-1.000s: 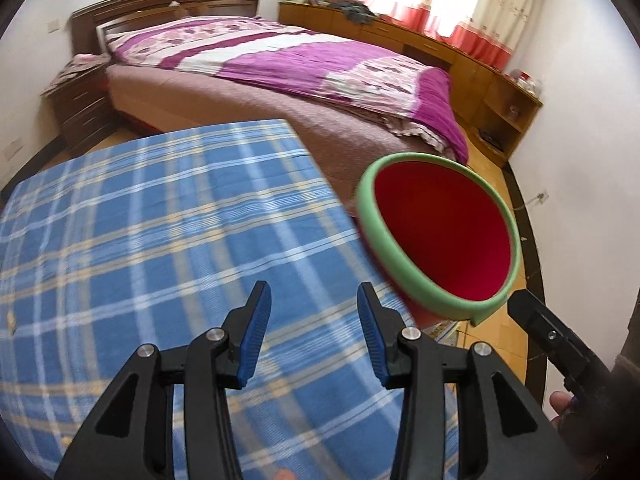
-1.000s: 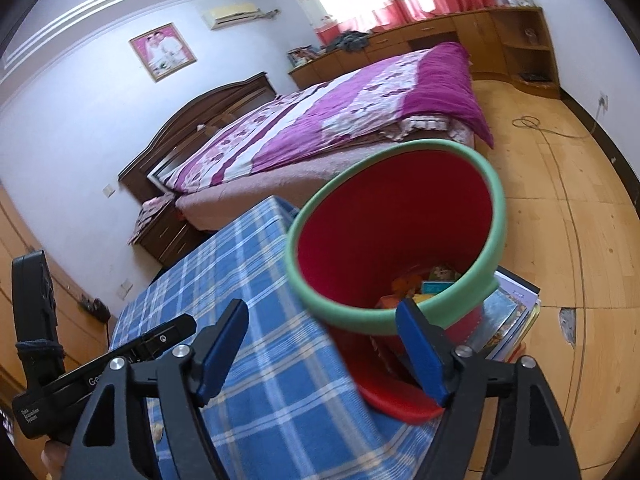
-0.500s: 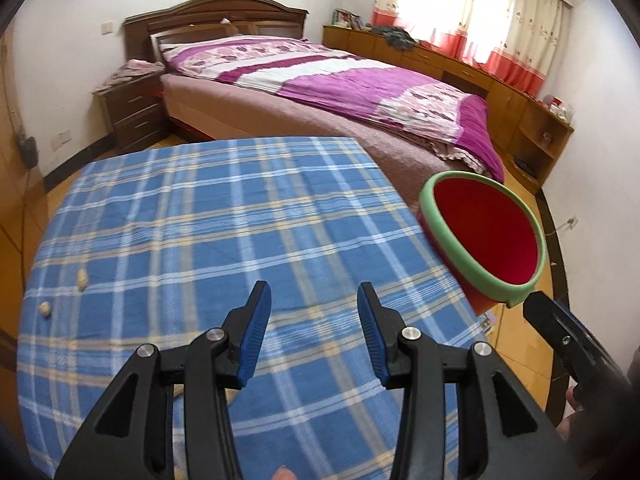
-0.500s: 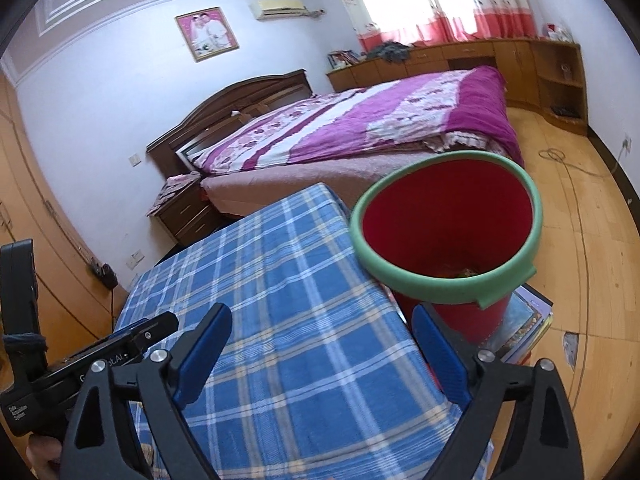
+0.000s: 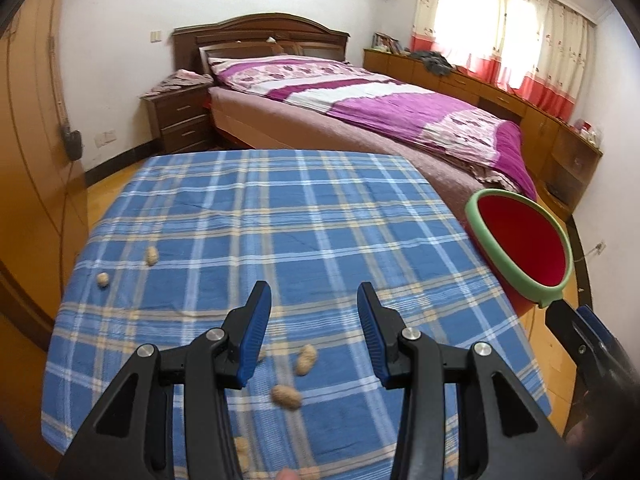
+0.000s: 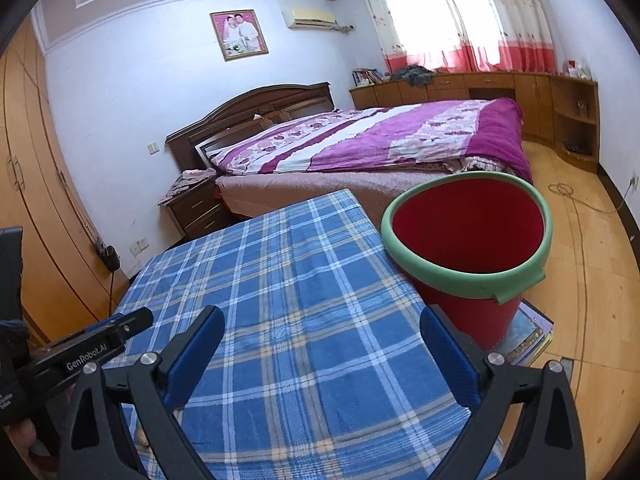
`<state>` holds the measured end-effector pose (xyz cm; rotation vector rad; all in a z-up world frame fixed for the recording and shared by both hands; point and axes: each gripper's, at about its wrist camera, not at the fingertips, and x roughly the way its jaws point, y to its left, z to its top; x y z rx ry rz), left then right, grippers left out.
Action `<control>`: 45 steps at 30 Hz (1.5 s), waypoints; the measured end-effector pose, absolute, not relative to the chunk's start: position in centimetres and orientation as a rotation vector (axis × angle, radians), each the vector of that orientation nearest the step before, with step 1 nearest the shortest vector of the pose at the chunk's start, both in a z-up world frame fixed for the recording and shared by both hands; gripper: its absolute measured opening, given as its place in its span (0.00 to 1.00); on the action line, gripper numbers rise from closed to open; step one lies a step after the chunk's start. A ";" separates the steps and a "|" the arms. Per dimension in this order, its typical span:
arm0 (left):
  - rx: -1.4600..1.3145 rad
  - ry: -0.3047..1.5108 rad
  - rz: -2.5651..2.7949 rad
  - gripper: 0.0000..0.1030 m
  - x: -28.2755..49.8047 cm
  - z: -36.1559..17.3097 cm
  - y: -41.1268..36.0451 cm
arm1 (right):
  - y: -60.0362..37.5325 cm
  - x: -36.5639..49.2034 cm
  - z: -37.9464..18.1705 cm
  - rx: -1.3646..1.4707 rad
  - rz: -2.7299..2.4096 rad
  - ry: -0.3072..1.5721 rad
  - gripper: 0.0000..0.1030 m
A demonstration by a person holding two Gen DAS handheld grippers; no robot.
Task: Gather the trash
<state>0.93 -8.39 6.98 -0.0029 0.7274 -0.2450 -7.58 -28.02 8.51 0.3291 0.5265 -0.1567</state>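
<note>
Left gripper (image 5: pixel 313 322) and right gripper (image 6: pixel 320 354) level above blue plaid-clothed worktop (image 5: pixel 280 216), fingers spread wide, empty; tan peanut shells (image 5: pixel 306 364) near front edge; red green-rimmed plastic bucket (image 6: pixel 468 248) beside right edge.

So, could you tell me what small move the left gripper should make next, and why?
Probably lower the left gripper onto the nearest peanut shell and close. Its jaws are open and empty, that shell lies on the blue plaid cloth right between them, and the red bin stands at the table's right edge.
</note>
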 end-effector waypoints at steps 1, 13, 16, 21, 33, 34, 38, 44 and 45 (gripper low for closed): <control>-0.004 0.724 -0.239 0.44 0.8 7.0 -8.1 | -27.7 -7.6 8.4 0.320 -0.155 0.525 0.97; -0.013 0.684 -0.155 0.44 -0.4 5.4 -5.5 | -25.1 -8.6 7.7 0.249 -0.135 0.506 0.97; -0.017 0.684 -0.145 0.44 -0.5 5.1 -5.2 | -24.7 -8.6 7.5 0.238 -0.133 0.506 0.97; -0.019 0.673 -0.128 0.44 -0.7 4.8 -4.8 | -24.4 -8.5 7.2 0.237 -0.130 0.517 0.97; -0.018 0.660 -0.123 0.44 -0.9 4.7 -4.9 | -24.5 -8.5 7.1 0.239 -0.129 0.522 0.97; -0.018 0.660 -0.123 0.44 -0.9 4.7 -4.9 | -24.5 -8.5 7.1 0.239 -0.129 0.521 0.97; -0.017 0.657 -0.119 0.44 -0.9 4.8 -4.9 | -24.5 -8.5 7.1 0.239 -0.129 0.522 0.97; -0.018 0.655 -0.117 0.44 -0.9 4.8 -4.9 | -24.5 -8.5 7.1 0.239 -0.129 0.522 0.97; -0.018 0.655 -0.118 0.44 -0.9 4.8 -4.9 | -24.5 -8.5 7.1 0.239 -0.129 0.521 0.97</control>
